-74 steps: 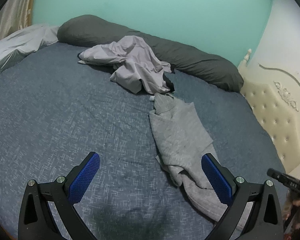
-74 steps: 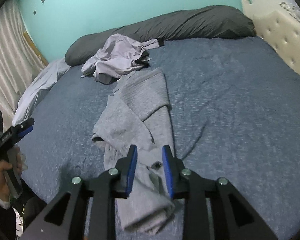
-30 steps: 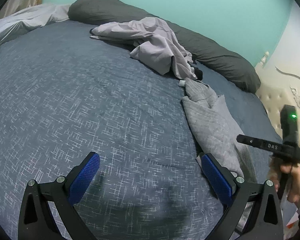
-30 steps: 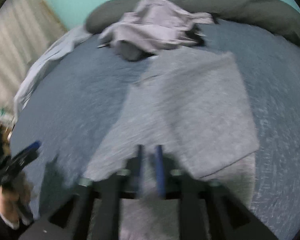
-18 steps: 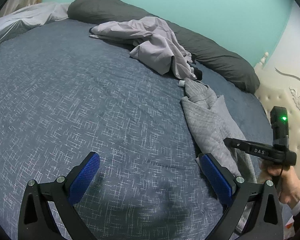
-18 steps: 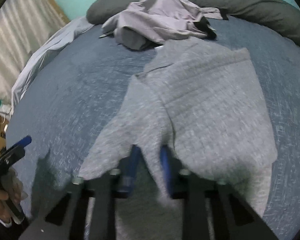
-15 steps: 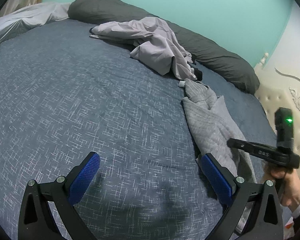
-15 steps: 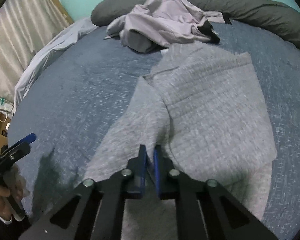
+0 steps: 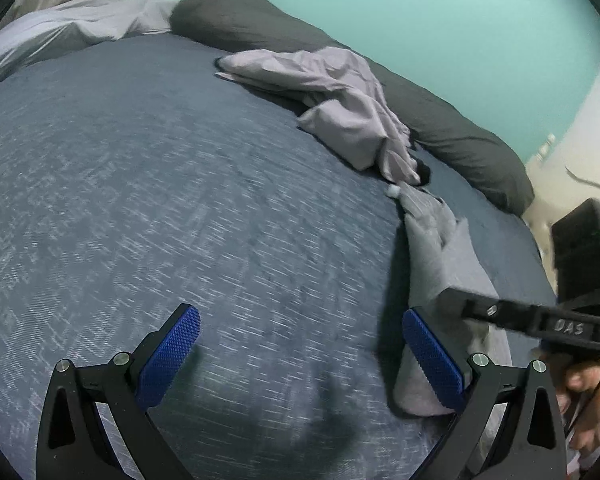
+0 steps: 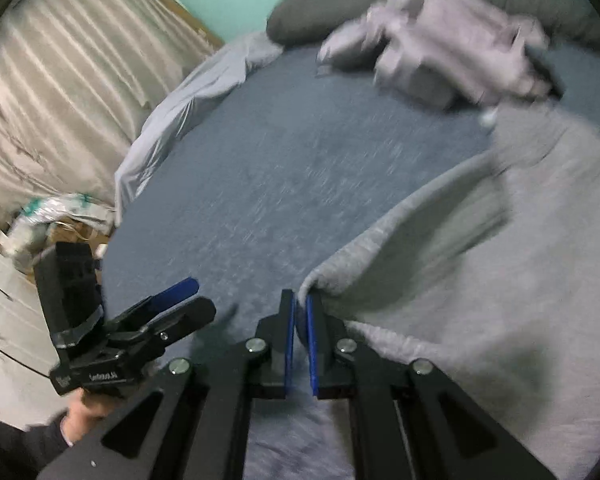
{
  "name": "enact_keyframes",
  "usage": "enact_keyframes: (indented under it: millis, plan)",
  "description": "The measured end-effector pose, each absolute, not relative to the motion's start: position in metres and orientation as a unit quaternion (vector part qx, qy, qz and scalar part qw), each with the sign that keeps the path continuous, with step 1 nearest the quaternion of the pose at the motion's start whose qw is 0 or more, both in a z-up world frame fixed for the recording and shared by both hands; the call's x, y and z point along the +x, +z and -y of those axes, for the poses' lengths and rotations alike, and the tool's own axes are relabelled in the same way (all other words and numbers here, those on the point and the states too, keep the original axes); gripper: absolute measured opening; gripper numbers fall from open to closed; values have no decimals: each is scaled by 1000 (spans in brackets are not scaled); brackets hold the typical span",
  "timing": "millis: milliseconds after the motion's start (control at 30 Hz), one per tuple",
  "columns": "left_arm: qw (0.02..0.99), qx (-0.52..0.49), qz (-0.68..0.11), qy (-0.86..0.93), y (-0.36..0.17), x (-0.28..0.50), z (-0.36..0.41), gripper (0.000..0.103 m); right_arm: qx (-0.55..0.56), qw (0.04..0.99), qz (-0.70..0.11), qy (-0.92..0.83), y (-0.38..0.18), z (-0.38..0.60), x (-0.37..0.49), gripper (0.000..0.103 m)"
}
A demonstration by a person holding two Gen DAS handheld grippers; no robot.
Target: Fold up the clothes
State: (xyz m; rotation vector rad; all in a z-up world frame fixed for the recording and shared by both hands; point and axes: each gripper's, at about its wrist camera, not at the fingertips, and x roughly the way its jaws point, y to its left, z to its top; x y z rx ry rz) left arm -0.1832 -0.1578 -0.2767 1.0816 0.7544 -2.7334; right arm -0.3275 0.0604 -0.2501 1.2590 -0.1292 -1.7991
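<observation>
Sweater lies on the bed below the pale shirt; right gripper, jaws just closed, pinches its edge, likely to spread it; left gripper hovers wide open beside it, empty.

Both grippers are black plastic: the left gripper has blue knurled pads and silver screws, the right gripper slim blue pads. Person's sleeve is dark.
</observation>
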Motion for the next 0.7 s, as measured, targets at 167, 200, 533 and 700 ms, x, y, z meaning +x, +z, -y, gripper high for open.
enact_keyframes:
  millis: [167,200,533,700]
  plan:
    - [56,357,-252,-898,-279,-183,164,103,493,447,71,-743,-241,-71,-331,35]
    - [54,358,-250,-898,-280,-183,163,103,482,435,70,-757,-235,-81,-333,40]
    - [52,364,-241,-898,-282,-186,155,103,517,249,36,-818,-255,-135,-379,47]
    - [52,367,-237,-898,-284,-189,153,103,523,206,-35,-826,-279,-118,-377,46]
